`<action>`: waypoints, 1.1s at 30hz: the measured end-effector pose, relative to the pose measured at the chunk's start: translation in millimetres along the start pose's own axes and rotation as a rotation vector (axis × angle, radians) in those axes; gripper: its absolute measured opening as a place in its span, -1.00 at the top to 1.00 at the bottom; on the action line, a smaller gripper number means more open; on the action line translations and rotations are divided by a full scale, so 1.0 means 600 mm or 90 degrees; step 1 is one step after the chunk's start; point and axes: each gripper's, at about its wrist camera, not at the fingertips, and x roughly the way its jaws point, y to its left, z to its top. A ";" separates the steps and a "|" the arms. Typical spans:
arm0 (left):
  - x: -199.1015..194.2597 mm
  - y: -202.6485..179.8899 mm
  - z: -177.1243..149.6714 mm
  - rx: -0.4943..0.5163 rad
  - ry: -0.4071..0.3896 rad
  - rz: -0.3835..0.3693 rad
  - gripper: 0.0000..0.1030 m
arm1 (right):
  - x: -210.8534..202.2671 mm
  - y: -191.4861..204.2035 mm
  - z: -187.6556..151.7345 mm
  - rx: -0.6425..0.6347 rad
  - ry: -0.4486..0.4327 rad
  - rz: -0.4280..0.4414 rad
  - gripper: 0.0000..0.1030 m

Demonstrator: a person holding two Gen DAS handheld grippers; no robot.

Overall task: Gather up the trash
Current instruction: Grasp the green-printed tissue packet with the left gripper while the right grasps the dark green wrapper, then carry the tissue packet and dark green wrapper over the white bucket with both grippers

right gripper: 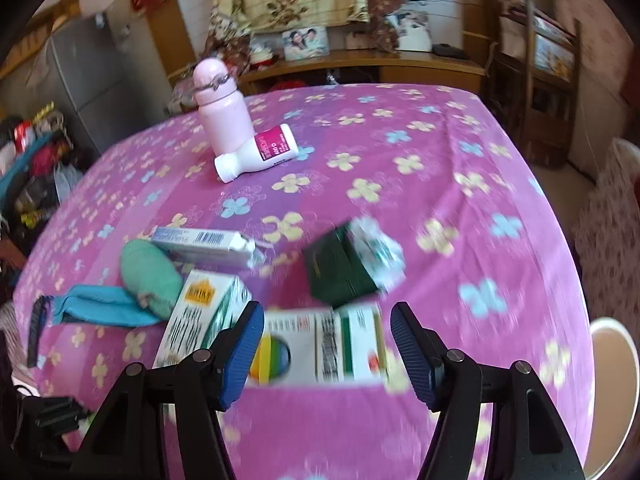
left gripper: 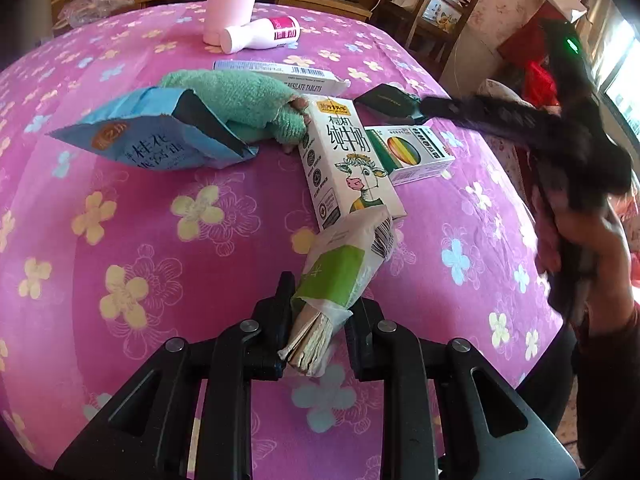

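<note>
My left gripper [left gripper: 320,312] is shut on a flattened green-and-white carton [left gripper: 340,272], held just above the pink flowered tablecloth [left gripper: 160,240]. Beyond it lie a white milk carton [left gripper: 348,160], a rainbow-printed box [left gripper: 412,152], a blue snack bag [left gripper: 152,136] and a dark green box [left gripper: 386,100]. My right gripper [right gripper: 326,344] is open above the rainbow-printed box [right gripper: 320,348], which lies between its blue pads. The milk carton [right gripper: 200,312] and the dark green box [right gripper: 340,268] lie just past it. In the left wrist view the right gripper shows blurred at right.
A green plush toy [left gripper: 240,100], a long tablets box [left gripper: 280,76], a lying white pill bottle [left gripper: 260,34] and an upright pink bottle [left gripper: 230,0] are farther back. A wooden chair [left gripper: 432,8] stands past the table's far right. A white bin rim [right gripper: 616,380] is beside the table's right edge.
</note>
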 end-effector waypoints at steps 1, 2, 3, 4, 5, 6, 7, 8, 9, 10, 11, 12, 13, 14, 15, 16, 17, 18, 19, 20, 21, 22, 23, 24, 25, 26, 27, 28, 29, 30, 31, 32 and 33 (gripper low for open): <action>0.001 0.003 -0.001 -0.003 0.001 -0.003 0.60 | 0.012 0.006 0.010 -0.016 0.009 -0.005 -0.16; 0.002 0.005 0.000 -0.006 0.003 -0.005 0.60 | 0.027 0.013 0.021 -0.033 0.019 -0.015 -0.12; 0.004 0.007 0.000 -0.007 0.003 -0.006 0.60 | 0.038 0.019 0.027 -0.047 0.026 -0.027 -0.12; 0.005 0.009 0.000 -0.008 0.004 -0.006 0.60 | 0.050 0.022 0.032 -0.058 0.033 -0.041 -0.11; 0.007 0.010 0.000 -0.008 0.006 -0.007 0.60 | 0.062 0.023 0.037 -0.067 0.041 -0.058 -0.07; 0.009 0.012 0.001 -0.009 0.008 -0.007 0.60 | 0.075 0.022 0.040 -0.074 0.052 -0.073 0.00; 0.012 0.014 0.001 -0.010 0.011 -0.009 0.60 | 0.084 0.020 0.041 -0.076 0.059 -0.075 0.19; 0.013 0.015 0.000 -0.012 0.011 -0.011 0.60 | 0.094 0.018 0.041 -0.079 0.068 -0.073 0.37; 0.014 0.016 0.000 -0.013 0.011 -0.012 0.60 | 0.097 0.014 0.040 -0.080 0.069 -0.072 0.40; 0.013 0.015 -0.001 -0.012 0.010 -0.013 0.60 | 0.097 0.013 0.038 -0.081 0.066 -0.070 0.47; 0.012 0.015 -0.001 -0.013 0.009 -0.013 0.60 | 0.091 0.011 0.035 -0.079 0.057 -0.066 0.53; 0.011 0.016 -0.002 -0.014 0.009 -0.015 0.60 | 0.083 0.010 0.032 -0.075 0.050 -0.057 0.54; 0.010 0.016 -0.003 -0.016 0.011 -0.017 0.61 | 0.072 0.008 0.030 -0.068 0.040 -0.045 0.55; 0.008 0.016 -0.005 -0.017 0.013 -0.020 0.61 | 0.056 0.006 0.026 -0.061 0.027 -0.031 0.56; 0.006 0.015 -0.006 -0.018 0.015 -0.023 0.62 | 0.042 0.009 0.024 -0.055 0.018 -0.019 0.56; 0.002 0.015 -0.008 -0.018 0.014 -0.025 0.62 | 0.026 0.009 0.021 -0.048 0.009 -0.005 0.56; -0.004 0.014 -0.010 -0.019 0.012 -0.027 0.62 | 0.006 0.008 0.016 -0.040 -0.001 0.012 0.56; -0.008 0.014 -0.011 -0.019 0.010 -0.027 0.62 | -0.008 0.010 0.013 -0.035 -0.007 0.026 0.56; -0.014 0.011 -0.012 -0.017 0.007 -0.027 0.62 | -0.022 0.010 0.008 -0.030 -0.014 0.037 0.56; -0.020 0.007 -0.014 -0.016 0.005 -0.027 0.62 | -0.037 0.009 0.001 -0.027 -0.021 0.044 0.56; -0.027 0.003 -0.017 -0.014 0.003 -0.030 0.62 | -0.054 0.009 -0.008 -0.026 -0.030 0.047 0.56; -0.031 0.000 -0.019 -0.013 0.002 -0.033 0.62 | -0.068 0.010 -0.018 -0.025 -0.036 0.049 0.56; -0.035 -0.006 -0.019 -0.012 0.001 -0.035 0.62 | -0.084 0.009 -0.032 -0.021 -0.042 0.055 0.56; -0.039 -0.012 -0.021 -0.008 -0.001 -0.035 0.62 | -0.093 0.007 -0.042 -0.017 -0.046 0.060 0.56; -0.041 -0.021 -0.021 -0.001 -0.003 -0.035 0.62 | -0.102 0.005 -0.052 -0.013 -0.049 0.063 0.56; -0.044 -0.031 -0.023 0.006 -0.005 -0.036 0.62 | -0.109 0.001 -0.062 -0.009 -0.050 0.064 0.56; -0.045 -0.039 -0.022 0.011 -0.007 -0.037 0.62 | -0.118 -0.001 -0.075 -0.004 -0.052 0.065 0.56; -0.045 -0.049 -0.022 0.017 -0.007 -0.039 0.62 | -0.128 -0.005 -0.088 0.001 -0.054 0.064 0.56; -0.046 -0.058 -0.023 0.023 -0.008 -0.041 0.62 | -0.135 -0.009 -0.099 0.005 -0.057 0.061 0.56; -0.045 -0.069 -0.022 0.029 -0.009 -0.042 0.62 | -0.143 -0.014 -0.109 0.009 -0.059 0.057 0.56; -0.043 -0.080 -0.021 0.036 -0.010 -0.042 0.62 | -0.150 -0.019 -0.119 0.012 -0.061 0.051 0.56; -0.041 -0.092 -0.020 0.044 -0.011 -0.042 0.62 | -0.157 -0.026 -0.130 0.017 -0.063 0.043 0.56; -0.039 -0.102 -0.019 0.050 -0.011 -0.041 0.62 | -0.164 -0.032 -0.138 0.021 -0.064 0.036 0.56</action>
